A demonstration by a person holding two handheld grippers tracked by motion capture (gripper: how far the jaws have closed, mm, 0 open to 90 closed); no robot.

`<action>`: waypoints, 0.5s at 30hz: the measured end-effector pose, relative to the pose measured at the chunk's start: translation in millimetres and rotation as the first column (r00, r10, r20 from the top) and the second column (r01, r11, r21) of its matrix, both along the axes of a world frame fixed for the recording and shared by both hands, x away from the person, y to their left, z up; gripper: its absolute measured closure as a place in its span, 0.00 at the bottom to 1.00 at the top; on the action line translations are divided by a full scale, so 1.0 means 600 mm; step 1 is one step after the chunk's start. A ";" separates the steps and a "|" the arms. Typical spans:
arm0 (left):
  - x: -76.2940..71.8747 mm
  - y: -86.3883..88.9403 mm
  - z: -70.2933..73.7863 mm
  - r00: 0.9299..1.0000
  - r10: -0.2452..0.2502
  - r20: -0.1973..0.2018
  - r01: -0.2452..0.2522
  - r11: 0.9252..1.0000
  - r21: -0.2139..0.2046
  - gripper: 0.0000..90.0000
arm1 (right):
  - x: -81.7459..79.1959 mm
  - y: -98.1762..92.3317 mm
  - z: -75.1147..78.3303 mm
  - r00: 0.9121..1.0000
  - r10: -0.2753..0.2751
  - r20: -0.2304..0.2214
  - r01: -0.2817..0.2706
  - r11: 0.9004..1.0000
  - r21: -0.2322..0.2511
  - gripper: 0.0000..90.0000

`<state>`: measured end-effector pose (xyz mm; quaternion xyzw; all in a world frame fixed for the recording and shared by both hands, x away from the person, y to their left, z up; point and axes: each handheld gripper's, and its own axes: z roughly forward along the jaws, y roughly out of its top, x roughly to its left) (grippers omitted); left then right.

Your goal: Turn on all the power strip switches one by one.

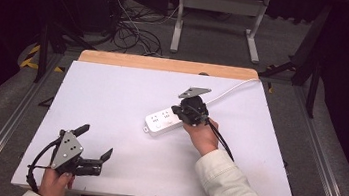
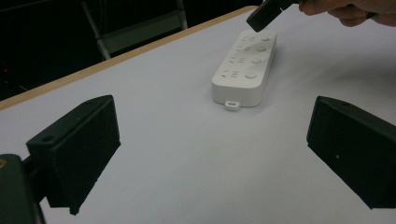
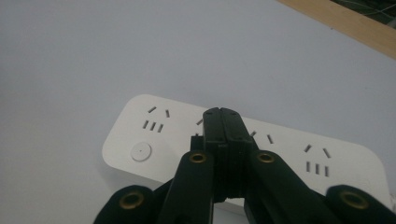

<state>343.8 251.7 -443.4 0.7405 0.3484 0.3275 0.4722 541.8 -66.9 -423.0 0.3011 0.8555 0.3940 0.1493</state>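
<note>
High view is showing the white power strip (image 1: pixel 163 121) lying right of the table's (image 1: pixel 112 95) middle, with the right gripper (image 1: pixel 188 111) hovering over it, jaws pressed together on nothing. The left gripper (image 1: pixel 96 144) is resting at the near left, jaws spread wide.

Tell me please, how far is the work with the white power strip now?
Done: the power strip lies flat on the white table, with nothing plugged into the sockets in view. In hand: the right gripper hovers over the strip with jaws shut, seemingly near its buttons. Left: whether a button was pressed, I cannot tell. The left gripper waits open, apart.
</note>
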 end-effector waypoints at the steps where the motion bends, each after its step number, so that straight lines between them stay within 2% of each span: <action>1: 0.000 0.000 0.000 1.000 0.000 0.000 0.000 1.000 0.001 0.03 | -0.001 0.006 -0.006 1.000 0.010 -0.006 -0.010 1.000 -0.001 1.00; 6: 0.000 0.001 0.001 1.000 0.001 0.007 -0.001 1.000 0.003 0.03 | -0.004 0.016 -0.021 0.999 0.032 -0.019 -0.032 0.999 -0.017 1.00; 15: 0.000 0.001 0.001 1.000 0.000 0.007 0.000 1.000 0.007 0.03 | -0.005 0.025 -0.045 0.998 0.037 -0.044 -0.039 0.998 -0.049 1.00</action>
